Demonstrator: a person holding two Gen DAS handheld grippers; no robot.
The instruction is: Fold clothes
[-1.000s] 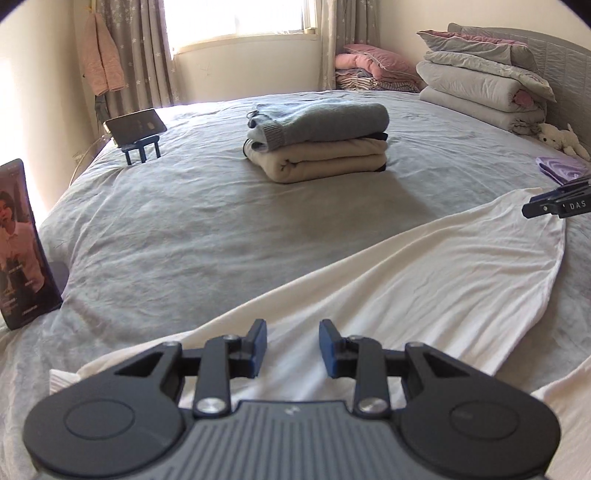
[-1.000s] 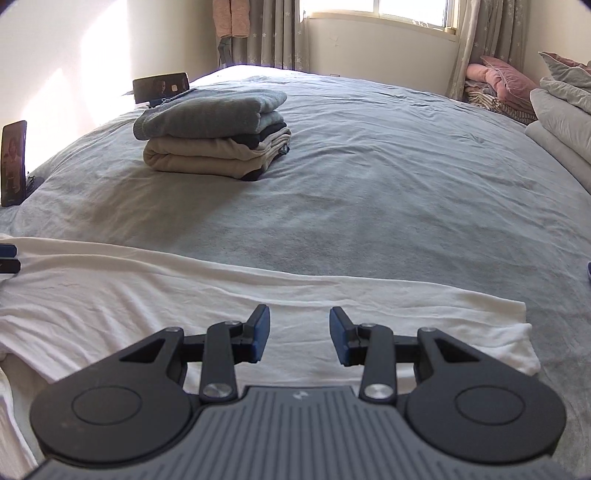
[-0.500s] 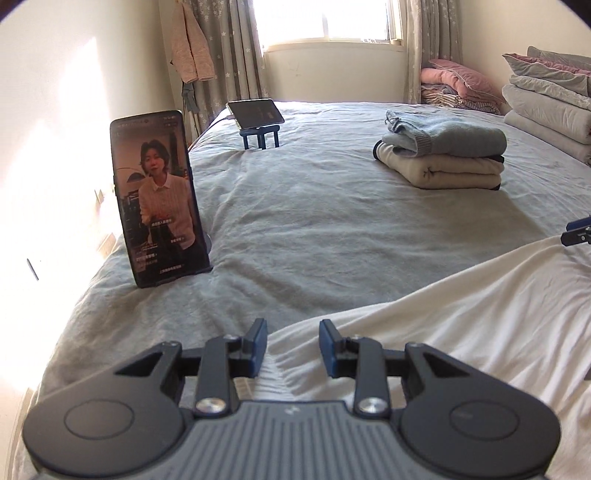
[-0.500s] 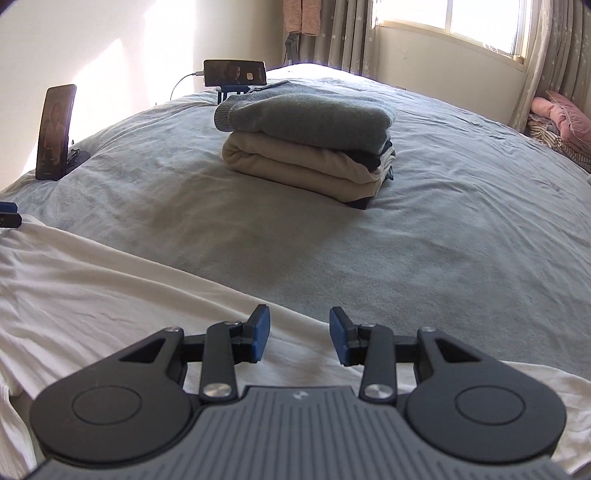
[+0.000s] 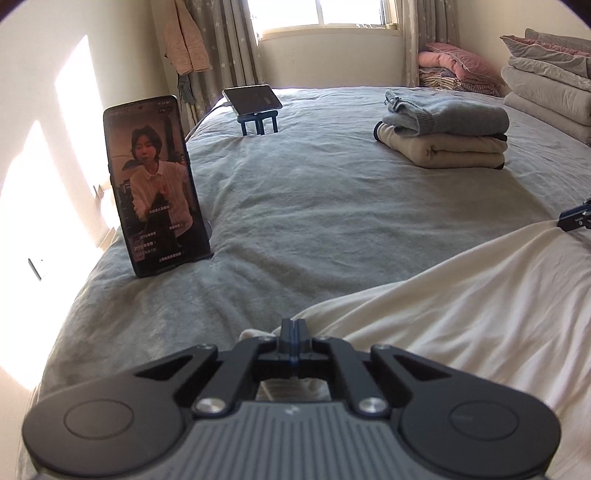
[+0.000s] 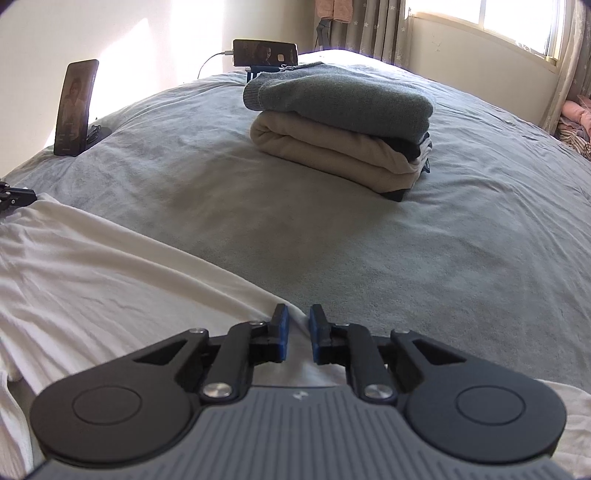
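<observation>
A cream-white garment (image 5: 461, 317) is spread across the near part of the bed, and it is being taken at two points along its far edge. The left gripper (image 5: 294, 338) is seen fully closed, with a small fold of the cloth's corner pinched at its tips. The right gripper (image 6: 296, 334) is placed over the other end of that edge; its jaws are closing, cloth lies between them, and a narrow gap is left, so no firm grip is shown yet. Both tools are angled down at the fabric, most likely so that the edge can be lifted evenly and carried over for a fold (a judgement, not something shown).

The grey bedspread (image 6: 369, 251) is soft and lightly wrinkled, so a thin layer can be nipped without much resistance. A stack of folded clothes (image 5: 443, 127) is set well apart from the garment, further up the bed. An upright phone (image 5: 153, 184) is propped near the left edge, and a second phone on a blue stand (image 5: 255, 101) is placed beyond it. A window (image 5: 321, 14), curtains and piled bedding (image 5: 546, 81) are seen at the back.
</observation>
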